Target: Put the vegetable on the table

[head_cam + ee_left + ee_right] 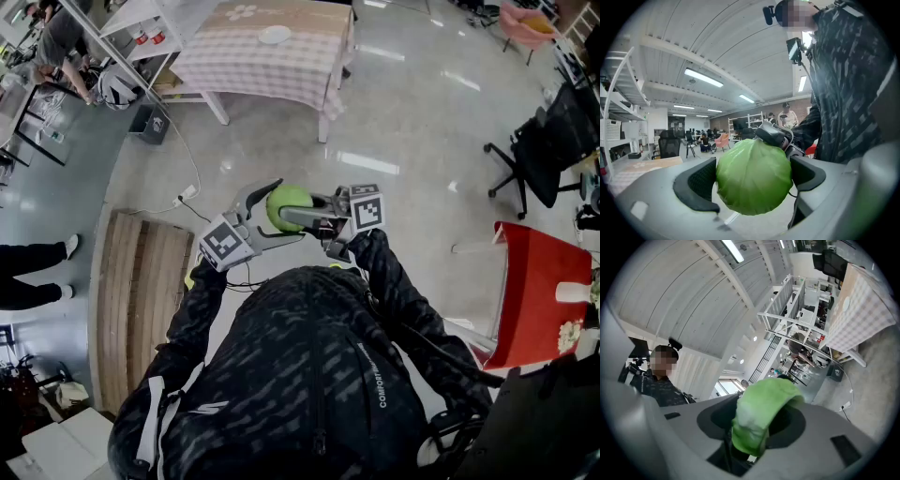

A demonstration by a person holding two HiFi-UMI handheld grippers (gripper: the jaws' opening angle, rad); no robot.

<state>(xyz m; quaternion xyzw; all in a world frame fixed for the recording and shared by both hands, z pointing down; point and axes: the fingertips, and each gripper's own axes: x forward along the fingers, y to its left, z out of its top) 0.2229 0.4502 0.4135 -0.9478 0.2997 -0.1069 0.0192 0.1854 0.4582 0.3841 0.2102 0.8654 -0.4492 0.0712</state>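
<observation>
Over the floor (pixel 422 122) | right gripper (pixel 755 422) clamped on cabbage (pixel 288 205) | left gripper (pixel 754 180) released, jaws wide around it

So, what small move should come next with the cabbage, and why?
Probably close the left gripper on the cabbage: its jaws stand wide around it, while the right gripper pinches only part of it, and the table is far off.

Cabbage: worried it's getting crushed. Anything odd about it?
Yes: the cabbage is squashed into a flattened fold between the jaws of the right gripper. The jaws of the left gripper stand open around its round side.
</observation>
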